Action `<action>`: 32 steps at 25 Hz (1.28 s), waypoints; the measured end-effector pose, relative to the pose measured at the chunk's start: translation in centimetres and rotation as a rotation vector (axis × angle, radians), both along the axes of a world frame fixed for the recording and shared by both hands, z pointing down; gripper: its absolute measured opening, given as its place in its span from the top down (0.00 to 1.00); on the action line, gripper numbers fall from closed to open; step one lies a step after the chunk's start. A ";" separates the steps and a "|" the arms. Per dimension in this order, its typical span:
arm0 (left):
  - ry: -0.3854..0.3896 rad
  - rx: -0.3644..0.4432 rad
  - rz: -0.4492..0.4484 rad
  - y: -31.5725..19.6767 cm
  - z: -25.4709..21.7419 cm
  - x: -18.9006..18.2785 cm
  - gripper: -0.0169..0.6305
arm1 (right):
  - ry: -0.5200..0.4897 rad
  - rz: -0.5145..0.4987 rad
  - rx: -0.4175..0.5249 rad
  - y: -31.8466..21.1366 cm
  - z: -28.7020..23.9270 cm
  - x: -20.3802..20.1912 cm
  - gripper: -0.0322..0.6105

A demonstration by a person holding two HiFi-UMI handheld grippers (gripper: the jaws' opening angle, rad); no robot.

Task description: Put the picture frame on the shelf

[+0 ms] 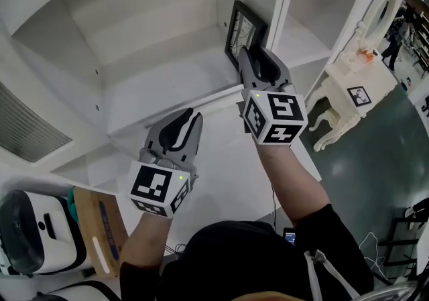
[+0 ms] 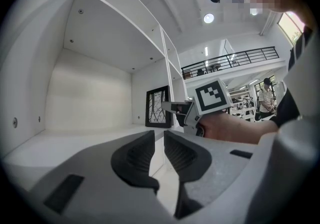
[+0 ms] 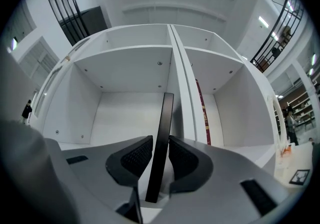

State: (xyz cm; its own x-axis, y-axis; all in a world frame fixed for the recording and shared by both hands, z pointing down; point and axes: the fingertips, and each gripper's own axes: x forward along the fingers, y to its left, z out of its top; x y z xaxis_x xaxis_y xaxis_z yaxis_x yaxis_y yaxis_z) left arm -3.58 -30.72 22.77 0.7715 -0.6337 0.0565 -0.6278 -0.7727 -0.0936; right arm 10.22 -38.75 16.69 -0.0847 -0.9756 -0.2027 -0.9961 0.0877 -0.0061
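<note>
Our right tongs (image 1: 259, 55) reach into the shelf (image 1: 167, 72), at the right end of the wide compartment. The frame (image 1: 242, 28) stands there on its lower edge on the shelf board, nearly upright with a slight lean. It is edge-on to the right tongs, and its pictured face turns toward the open compartment. It is just beside the divider (image 1: 285, 5); we cannot tell whether it touches it.

In the right gripper view the frame's thin black edge rises between the two pads (image 3: 137, 155). The tongs are partly open around it. The pads sit close on either side but do not appear to press on it, and a thin gap shows at the left pad. The frame's weight looks to be on the board, not in the tongs.

Our left tongs (image 1: 190, 117) hang in front of the shelf's front edge, lower and to the left of the right tongs and well apart from the frame. Their jaws stand a narrow slit apart with nothing between them, and they touch nothing.
</note>
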 end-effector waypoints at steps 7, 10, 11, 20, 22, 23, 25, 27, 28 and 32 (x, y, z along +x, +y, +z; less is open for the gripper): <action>0.008 -0.004 0.005 0.2 0.1 0.0 0.88 | 0.053 0.029 0.016 0.8 -0.3 0.4 0.79; 0.010 -0.008 0.007 0.3 0.2 0.0 0.88 | 0.047 0.028 0.014 1.1 -0.1 0.7 0.79; 0.011 -0.008 0.008 0.3 0.2 0.0 0.88 | 0.045 0.027 0.014 1.3 0.0 0.7 0.79; 0.017 -0.008 0.007 0.5 0.1 0.0 0.88 | 0.044 0.008 0.007 1.8 0.9 0.7 0.80; 0.018 -0.009 0.007 0.6 0.2 0.1 0.88 | 0.037 0.009 0.004 1.6 0.8 0.8 0.80; 0.018 -0.010 0.007 0.6 0.2 0.1 0.88 | 0.032 0.010 0.002 1.5 0.8 0.9 0.81; 0.018 -0.010 0.005 0.7 0.2 0.0 0.88 | 0.018 0.005 -0.002 1.2 0.8 1.0 0.81; 0.019 -0.011 0.003 0.7 0.2 0.0 0.88 | -0.004 -0.006 -0.006 1.1 0.8 1.2 0.82; 0.019 -0.011 0.002 0.7 0.2 0.0 0.88 | -0.018 -0.013 -0.007 1.0 0.7 1.3 0.82; 0.021 -0.012 0.001 0.7 0.3 0.0 0.88 | -0.066 -0.029 -0.011 0.9 0.7 1.5 0.83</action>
